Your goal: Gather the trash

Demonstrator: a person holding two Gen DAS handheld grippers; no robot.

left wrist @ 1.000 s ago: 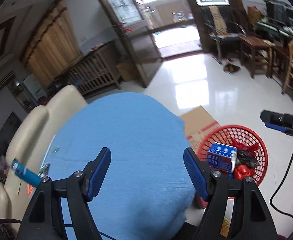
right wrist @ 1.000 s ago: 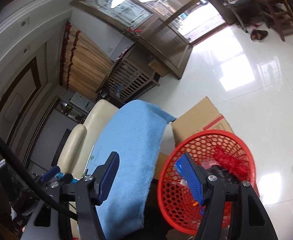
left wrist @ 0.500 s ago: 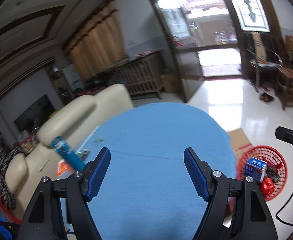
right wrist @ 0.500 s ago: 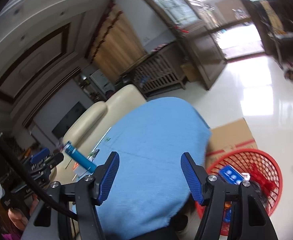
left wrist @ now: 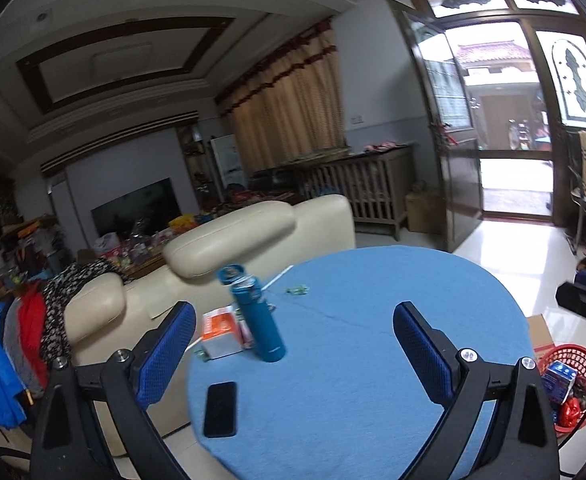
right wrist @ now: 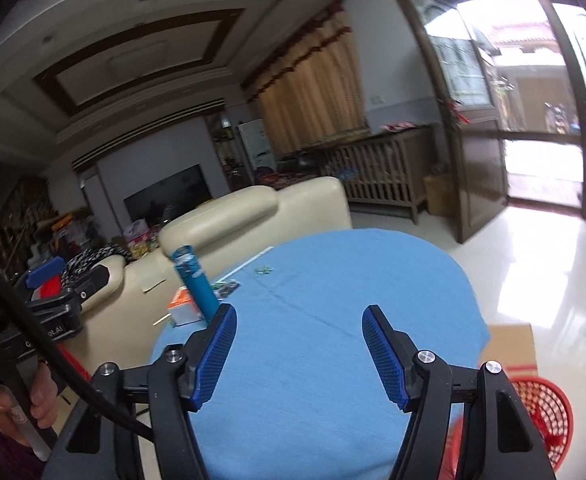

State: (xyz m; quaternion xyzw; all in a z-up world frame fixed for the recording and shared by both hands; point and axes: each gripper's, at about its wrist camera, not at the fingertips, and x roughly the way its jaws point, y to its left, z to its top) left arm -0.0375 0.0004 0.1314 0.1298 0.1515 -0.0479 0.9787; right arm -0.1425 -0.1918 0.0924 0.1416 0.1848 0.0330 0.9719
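Observation:
A round table with a blue cloth (left wrist: pixel 373 340) fills the middle of both views. On its far left stand a blue bottle (left wrist: pixel 257 320), an orange and white carton (left wrist: pixel 221 330), a small green wrapper (left wrist: pixel 298 290) and a printed wrapper (right wrist: pixel 227 289). A black phone (left wrist: pixel 220 409) lies near the left edge. A red mesh basket (left wrist: pixel 573 384) with a blue carton and red trash stands on the floor at right; it also shows in the right wrist view (right wrist: pixel 541 412). My left gripper (left wrist: pixel 295 344) and right gripper (right wrist: pixel 299 348) are open and empty above the near side of the table.
A cream sofa (left wrist: pixel 233 248) stands behind the table at left, with clothes (left wrist: pixel 21 344) piled beside it. A cardboard box (right wrist: pixel 509 344) lies on the floor next to the basket. The shiny floor runs right toward an open door (left wrist: pixel 509 160).
Both views have swung up and left, from the basket and floor to the table top. The bottle, cartons and phone have come into view. Both grippers stay open.

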